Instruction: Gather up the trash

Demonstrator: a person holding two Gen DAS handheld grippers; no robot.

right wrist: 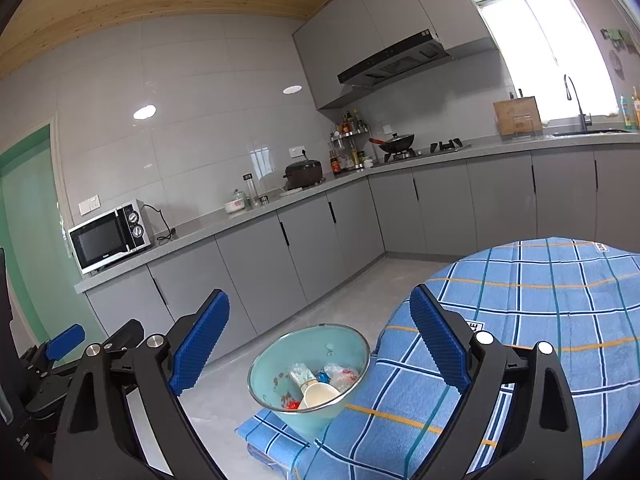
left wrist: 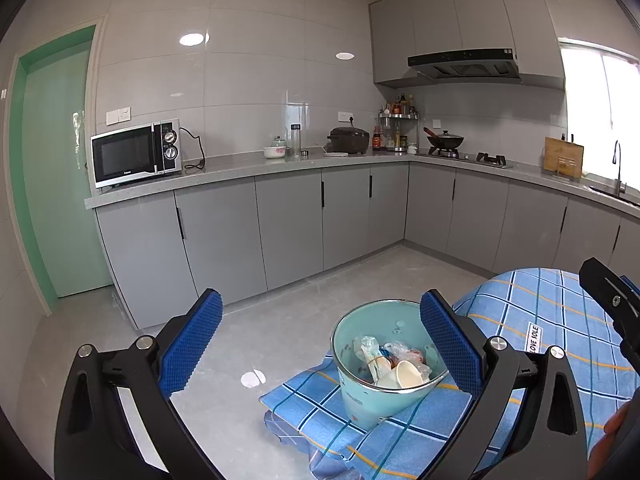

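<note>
Tabletop (right wrist: 560, 300), blue checked cloth over it; the bucket is our landmark and the tabletop runs off to the right of it and beyond.

Bucket (left wrist: 384, 360), pale teal with a metal rim, stands upright on a fold of the cloth at the tabletop's near-left edge, floor just left of it. It's tall, long axis vertical, mouth facing up at both cameras.

Inside the bucket: paper cup (right wrist: 320, 394) on its side, crumpled clear wrappers (left wrist: 374, 350), something red and something blue we can't name. So the trash looks already collected; our guess is we're at or near the end.

Left gripper (left wrist: 320, 344): jaws wide, nothing held. Bucket lies ahead and below, under the right-hand jaw rather than centred in the gap.

Right gripper (right wrist: 320, 344): jaws wide too, empty. Bucket sits ahead and below, roughly centred between them, so the right reads as better lined up. Neither touches it.

One white scrap (left wrist: 253, 378) on the floor, left of the bucket; could be leftover trash, can't tell.
</note>
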